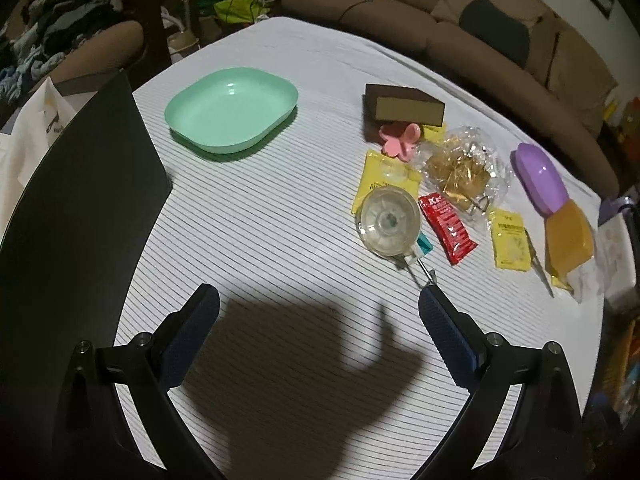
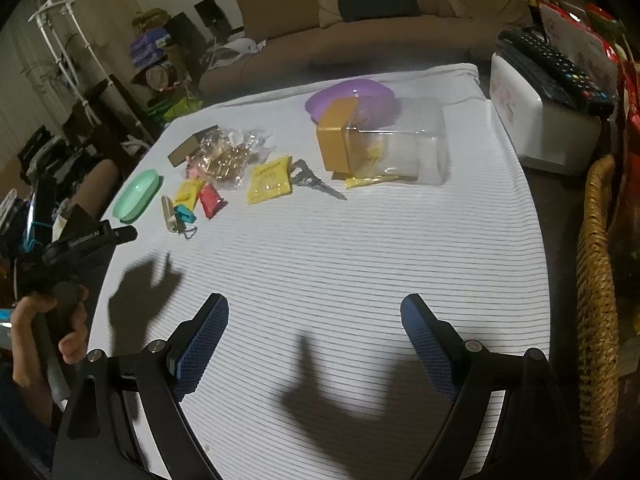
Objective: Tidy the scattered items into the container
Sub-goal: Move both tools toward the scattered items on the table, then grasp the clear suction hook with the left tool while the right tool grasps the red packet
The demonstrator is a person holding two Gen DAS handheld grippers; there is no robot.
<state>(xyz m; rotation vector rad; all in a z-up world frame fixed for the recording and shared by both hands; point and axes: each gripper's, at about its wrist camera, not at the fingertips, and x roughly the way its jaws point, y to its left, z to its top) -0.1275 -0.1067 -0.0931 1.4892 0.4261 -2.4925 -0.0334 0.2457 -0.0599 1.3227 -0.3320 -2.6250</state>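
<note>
Both tools are spread wide and hold nothing. The left tool hangs over the striped worktop, near the round tape roll. The right tool hangs over a bare part of the cloth, well apart from the things.

What could go wrong? The little things lie close together, some touching. If a tool comes down on the tape roll, it could bump the red packet or the yellow packet just beside it and push them away. The flat packets lie tight on the cloth, so the pads could slip over them or pinch the cloth too. The shiny bag of gold bits looks crinkly and could slide out. The clear jar lies on its side on the far right, so it may roll when touched.

Which one is the container I cannot tell. The green dish sits on the far left, upright and empty, well apart from the pile. The clear jar has a gold lid and leans near a purple bowl. A pink clip, a brown block and scissors lie among the packets.
</note>
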